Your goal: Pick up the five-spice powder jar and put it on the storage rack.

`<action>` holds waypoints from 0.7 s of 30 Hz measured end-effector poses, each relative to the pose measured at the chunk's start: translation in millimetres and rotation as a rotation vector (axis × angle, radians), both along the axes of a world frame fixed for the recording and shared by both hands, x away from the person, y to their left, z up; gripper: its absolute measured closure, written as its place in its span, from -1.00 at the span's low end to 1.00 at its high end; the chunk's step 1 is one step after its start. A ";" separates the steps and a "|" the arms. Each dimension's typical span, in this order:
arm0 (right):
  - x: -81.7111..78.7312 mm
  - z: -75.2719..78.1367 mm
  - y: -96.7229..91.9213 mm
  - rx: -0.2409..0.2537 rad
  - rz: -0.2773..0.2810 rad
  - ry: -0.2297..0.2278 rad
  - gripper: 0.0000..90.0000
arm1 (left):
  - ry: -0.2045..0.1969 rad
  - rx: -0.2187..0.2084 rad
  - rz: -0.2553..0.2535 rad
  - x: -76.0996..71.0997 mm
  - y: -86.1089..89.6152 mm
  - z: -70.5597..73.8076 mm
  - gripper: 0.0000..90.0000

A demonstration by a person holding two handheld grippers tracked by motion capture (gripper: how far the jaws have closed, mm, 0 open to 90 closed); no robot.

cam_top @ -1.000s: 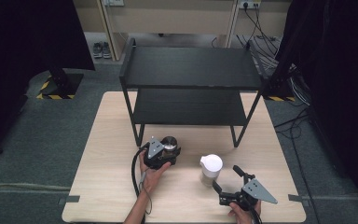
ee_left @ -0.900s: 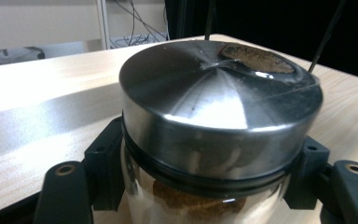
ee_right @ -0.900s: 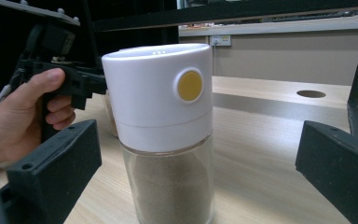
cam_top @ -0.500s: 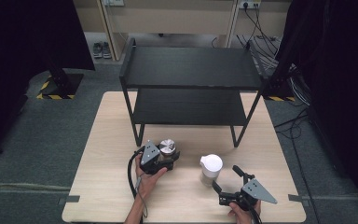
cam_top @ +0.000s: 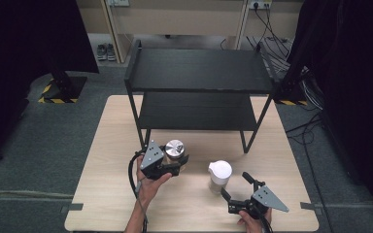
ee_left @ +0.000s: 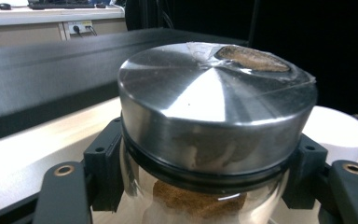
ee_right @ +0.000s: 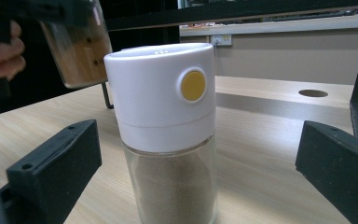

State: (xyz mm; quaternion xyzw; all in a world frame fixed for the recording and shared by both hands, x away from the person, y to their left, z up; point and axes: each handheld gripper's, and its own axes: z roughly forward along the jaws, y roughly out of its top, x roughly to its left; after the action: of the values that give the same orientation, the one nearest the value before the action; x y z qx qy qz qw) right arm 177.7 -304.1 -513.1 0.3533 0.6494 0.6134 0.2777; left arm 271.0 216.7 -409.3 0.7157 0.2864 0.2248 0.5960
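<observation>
A pale wooden counter (cam_top: 102, 194) is seen from above, with a black two-tier shelf (cam_top: 199, 73) standing at its far half. At about seven o'clock from the shelf's front edge, the left tool (cam_top: 175, 162) is clenched on a glass jar (cam_top: 174, 151) just under its steel lid (ee_left: 214, 98); in the left gripper view the black jaws are pressed against the glass at both sides. The jar is held clear of the counter, tilted a little, probably so that it can be carried up to one of the shelf's tiers. Brown powder, packed in a clear bag, is seen through the glass below the lid.

At four o'clock from the jar, a shaker (cam_top: 219, 175) is standing upright on the counter. It has a white cap with a yellow button (ee_right: 193, 85), and its clear body is filled nearly to the cap with a fine tan powder.

The right tool (cam_top: 235, 187) is kept low at five o'clock from the shaker, its jaws spread wide to either side without touching the glass. It seems to be lined up for a grasp not yet made.
</observation>
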 end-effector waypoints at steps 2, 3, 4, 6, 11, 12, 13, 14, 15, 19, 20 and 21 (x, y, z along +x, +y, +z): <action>0.2 0.0 -0.2 0.001 0.001 0.001 -0.99 | -0.010 0.011 -0.009 -0.8 0.3 8.4 -0.32; 0.1 0.1 0.0 -0.001 0.001 0.000 -0.99 | -0.012 0.013 -0.017 -0.7 1.1 12.4 -0.32; 0.1 0.1 0.0 -0.001 0.001 0.000 -0.99 | -0.012 0.013 -0.017 -0.7 1.1 12.4 -0.32; 0.1 0.1 0.0 0.000 0.001 0.000 -0.99 | -0.012 0.006 -0.031 -0.2 2.7 22.2 -0.32; 0.2 0.2 -0.2 -0.001 0.002 -0.001 -0.99 | -0.016 0.025 -0.053 0.5 3.8 41.3 -0.32; 0.3 0.2 -0.2 -0.001 0.003 -0.001 -0.99 | -0.014 0.024 -0.060 1.5 4.3 44.8 -0.32; 0.3 0.2 -0.1 -0.001 0.003 0.000 -0.99 | -0.010 0.015 -0.067 2.7 4.9 47.6 -0.32; 0.4 0.2 0.0 -0.002 0.003 0.000 -0.99 | -0.007 0.011 -0.075 4.4 5.7 52.0 -0.32; 0.5 0.3 0.1 -0.002 0.003 0.000 -0.99 | -0.008 0.009 -0.079 5.4 5.9 55.7 -0.32; 0.3 0.3 0.3 -0.003 0.002 0.001 -0.99 | -0.021 0.014 -0.092 9.7 5.8 71.1 -0.32; 0.2 0.3 0.3 -0.003 0.002 0.001 -0.99 | -0.023 0.014 -0.098 11.6 5.9 75.9 -0.32; 0.2 0.3 0.1 -0.002 0.001 0.001 -0.99 | -0.023 0.012 -0.106 13.8 6.4 80.7 -0.32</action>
State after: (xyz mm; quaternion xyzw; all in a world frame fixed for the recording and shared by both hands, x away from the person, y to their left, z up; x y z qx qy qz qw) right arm 177.9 -304.0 -512.9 0.3529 0.6505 0.6126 0.2774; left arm 284.8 223.1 -328.6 0.7309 0.2400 0.2029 0.6059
